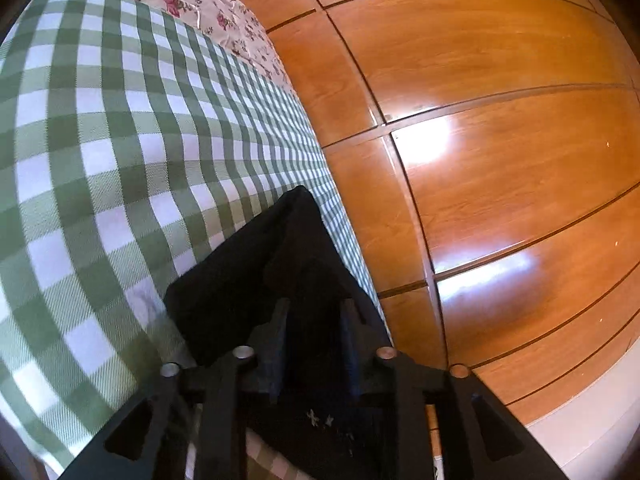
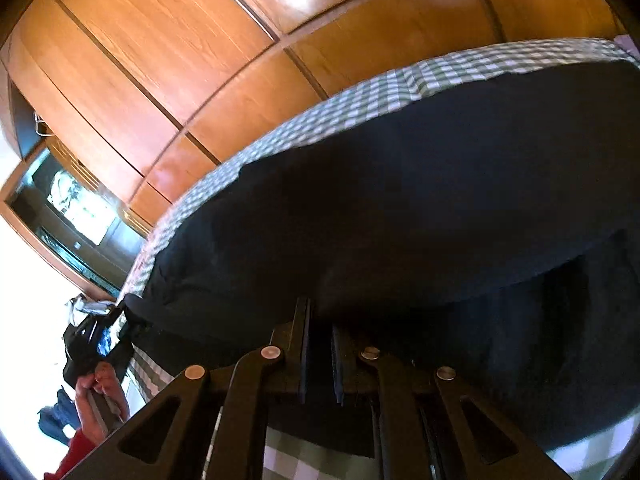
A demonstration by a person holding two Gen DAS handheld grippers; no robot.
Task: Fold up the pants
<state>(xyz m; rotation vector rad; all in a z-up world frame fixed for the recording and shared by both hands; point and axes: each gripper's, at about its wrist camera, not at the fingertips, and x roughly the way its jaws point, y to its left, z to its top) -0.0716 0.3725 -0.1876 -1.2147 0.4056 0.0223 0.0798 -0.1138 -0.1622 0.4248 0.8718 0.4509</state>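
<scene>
Mid-fold: left gripper (image 1: 314, 312) and right gripper (image 2: 320, 332) both clamp the pants (image 2: 400, 208) over the bed (image 1: 100, 140); layers not flat yet.

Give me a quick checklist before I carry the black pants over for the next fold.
1. Left claw shut on the black fabric pants: ok.
2. Right claw pinching the cloth: ok, fingers nearly together with fabric between them.
3. Pants lying on the green-and-white checked bedspread: ok.
4. Fabric smooth between the claws: cannot tell.
5. Pants clear of the glossy wooden wardrobe: ok.
</scene>
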